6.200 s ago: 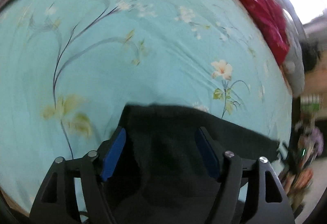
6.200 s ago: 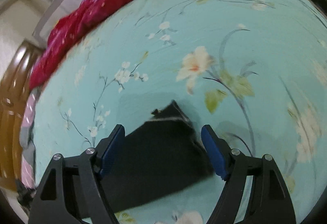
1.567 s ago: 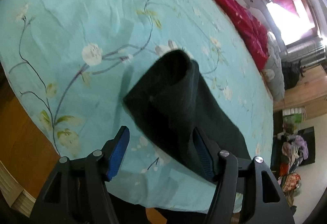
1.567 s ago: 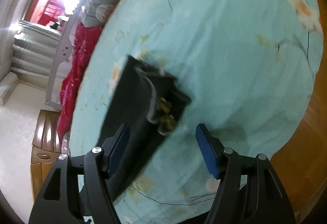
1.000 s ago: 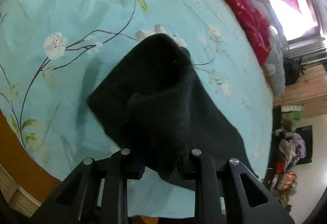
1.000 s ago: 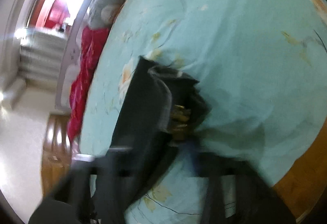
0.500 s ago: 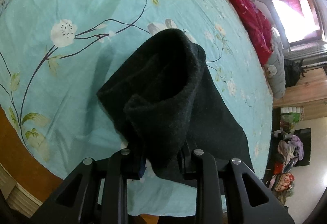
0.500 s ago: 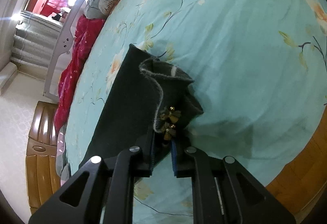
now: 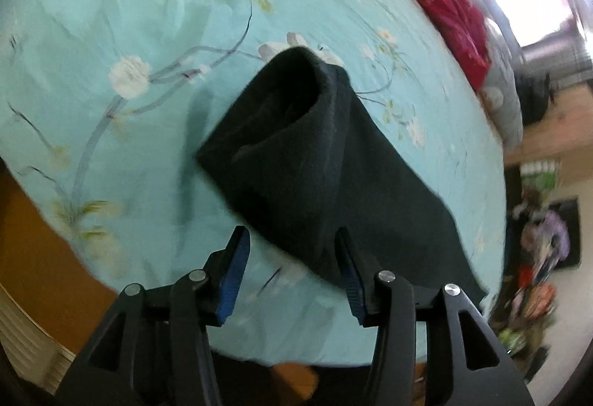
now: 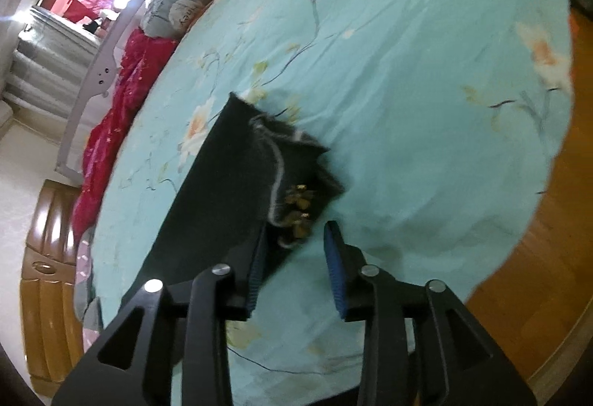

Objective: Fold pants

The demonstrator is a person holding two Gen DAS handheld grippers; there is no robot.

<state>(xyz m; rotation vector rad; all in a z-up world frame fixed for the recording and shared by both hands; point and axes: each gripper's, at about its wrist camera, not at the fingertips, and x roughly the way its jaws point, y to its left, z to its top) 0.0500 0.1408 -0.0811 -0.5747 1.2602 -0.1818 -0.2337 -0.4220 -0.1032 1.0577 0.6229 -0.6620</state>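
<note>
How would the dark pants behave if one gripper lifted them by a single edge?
Probably floppy: the dark pants bulge in a soft roll on the bedsheet. Likely light, sagging rather than holding shape. The gold trim might snag.

Both wrist cams overlook pants (image 9: 326, 161), prob. opposite ends.

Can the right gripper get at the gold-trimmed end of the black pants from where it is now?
Probably yes. The right gripper is open, and the black pants end with gold trim lies just ahead of its fingertips, nothing between.

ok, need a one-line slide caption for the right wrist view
Open right tongs poised over the gold-trimmed end of folded black pants on a teal floral bedsheet.
</note>
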